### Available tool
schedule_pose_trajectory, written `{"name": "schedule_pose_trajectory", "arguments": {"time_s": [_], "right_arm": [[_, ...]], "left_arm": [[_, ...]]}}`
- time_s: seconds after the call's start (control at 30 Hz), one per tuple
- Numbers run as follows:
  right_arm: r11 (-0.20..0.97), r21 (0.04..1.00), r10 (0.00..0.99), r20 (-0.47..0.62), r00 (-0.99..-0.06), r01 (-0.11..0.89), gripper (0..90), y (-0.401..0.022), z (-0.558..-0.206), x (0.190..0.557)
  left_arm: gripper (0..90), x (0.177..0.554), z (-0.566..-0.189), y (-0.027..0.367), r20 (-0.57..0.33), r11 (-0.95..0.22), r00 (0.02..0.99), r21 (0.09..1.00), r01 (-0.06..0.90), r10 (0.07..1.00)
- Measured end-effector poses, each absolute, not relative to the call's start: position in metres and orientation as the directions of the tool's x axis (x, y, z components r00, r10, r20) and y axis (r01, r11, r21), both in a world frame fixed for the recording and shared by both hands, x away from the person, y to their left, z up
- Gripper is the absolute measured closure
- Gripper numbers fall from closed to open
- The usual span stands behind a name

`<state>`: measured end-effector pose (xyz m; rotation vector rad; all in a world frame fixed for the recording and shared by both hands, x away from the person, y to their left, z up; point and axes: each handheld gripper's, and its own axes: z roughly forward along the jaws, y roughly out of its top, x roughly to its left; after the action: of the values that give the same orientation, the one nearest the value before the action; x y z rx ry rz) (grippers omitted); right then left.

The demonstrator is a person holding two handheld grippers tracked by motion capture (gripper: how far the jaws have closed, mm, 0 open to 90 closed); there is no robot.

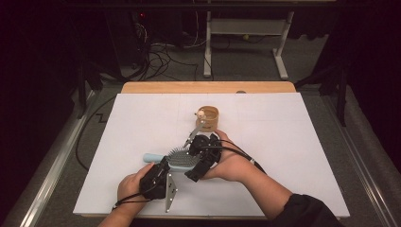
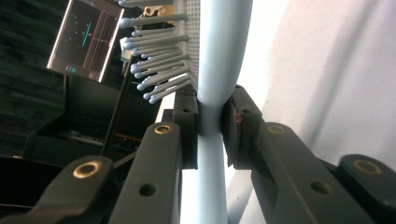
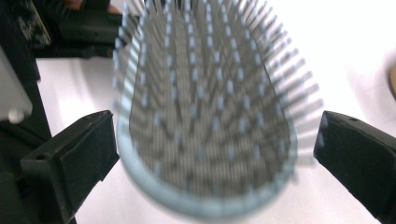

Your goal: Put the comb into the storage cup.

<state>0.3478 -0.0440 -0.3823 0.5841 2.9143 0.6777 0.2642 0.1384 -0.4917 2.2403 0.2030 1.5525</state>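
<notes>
Sitting bristles-up over the white bench (image 1: pixel 283 142), light-blue hairbrush (image 1: pixel 182 161), handle neck pinched tight in the left gripper (image 2: pixel 211 126) jaws, brush head parked between the right gripper (image 3: pixel 212 140) jaws, spread wide and touching neither side, wooden cup (image 1: pixel 208 118) just beyond

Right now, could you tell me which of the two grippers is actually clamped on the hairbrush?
The left gripper: its pads pinch the hairbrush at the neck of its pale blue handle. The right gripper stands wide open around the bristled head, pads clear of it.
</notes>
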Motion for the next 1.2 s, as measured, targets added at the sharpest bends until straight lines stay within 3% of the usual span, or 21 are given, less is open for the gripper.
{"name": "schedule_pose_trajectory", "arguments": {"time_s": [0.5, 1.2], "right_arm": [[0.84, 0.409, 0.412, -0.057, -0.909, 0.355, 0.0, -0.074, -0.389, 0.348], [0.848, 0.319, 0.476, -0.108, -0.873, 0.423, 0.1, -0.129, -0.418, 0.352]], "left_arm": [[77.5, 0.271, -0.481, 0.152, 0.795, -0.85, 0.388, 0.525, -0.053, 0.467], [77.3, 0.273, -0.473, 0.161, 0.735, -0.804, 0.414, 0.594, -0.014, 0.536]]}}
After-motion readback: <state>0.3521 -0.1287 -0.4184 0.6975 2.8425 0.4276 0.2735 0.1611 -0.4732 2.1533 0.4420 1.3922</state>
